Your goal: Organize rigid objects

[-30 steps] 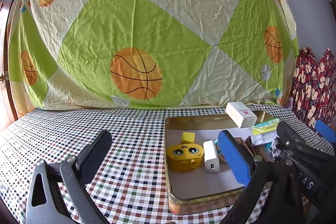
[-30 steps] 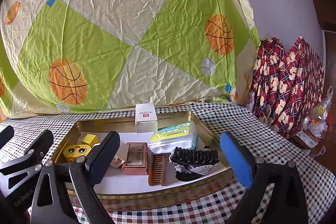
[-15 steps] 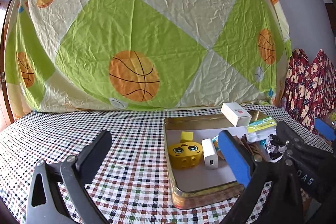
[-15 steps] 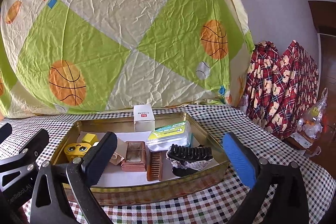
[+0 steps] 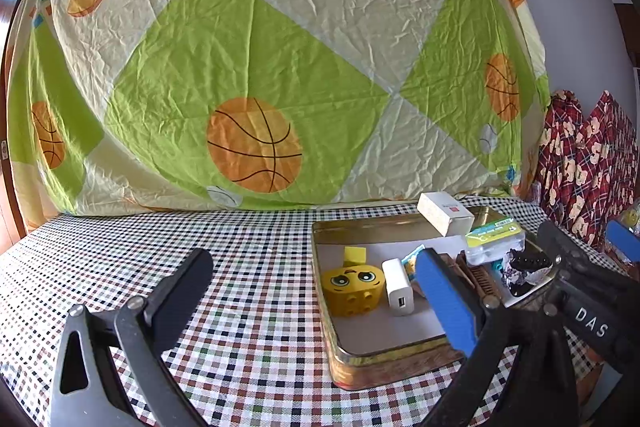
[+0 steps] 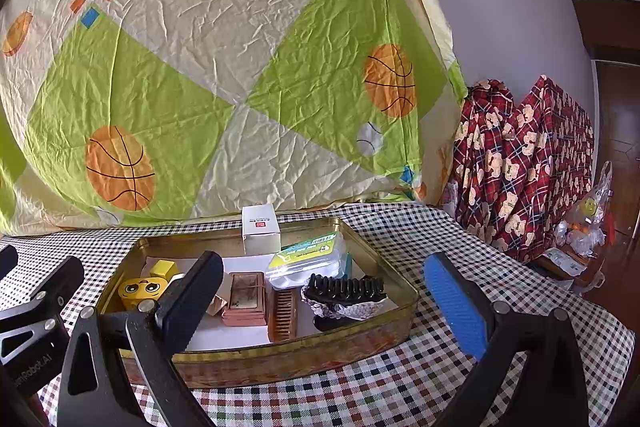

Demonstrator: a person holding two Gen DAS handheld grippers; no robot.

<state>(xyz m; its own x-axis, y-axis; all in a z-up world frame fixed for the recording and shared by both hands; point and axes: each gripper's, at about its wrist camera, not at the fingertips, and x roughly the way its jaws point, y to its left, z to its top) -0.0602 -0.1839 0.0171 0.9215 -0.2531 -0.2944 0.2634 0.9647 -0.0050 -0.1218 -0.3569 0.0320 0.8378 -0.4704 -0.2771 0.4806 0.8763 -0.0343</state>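
Hovering near the tin's (image 6: 280, 359) front rim, both grippers' jaws gape wide and empty over bare checked cloth (image 5: 240, 307).

Shiny gold metal tin (image 6: 280, 355), checked woven tablecloth (image 5: 248, 347), creased cloth sheet (image 5: 256, 67) behind, glossy yellow plastic toy block (image 5: 352, 291), smooth white plastic charger (image 5: 398, 293), matt cardboard box (image 6: 260, 231), wooden comb (image 6: 283, 313)
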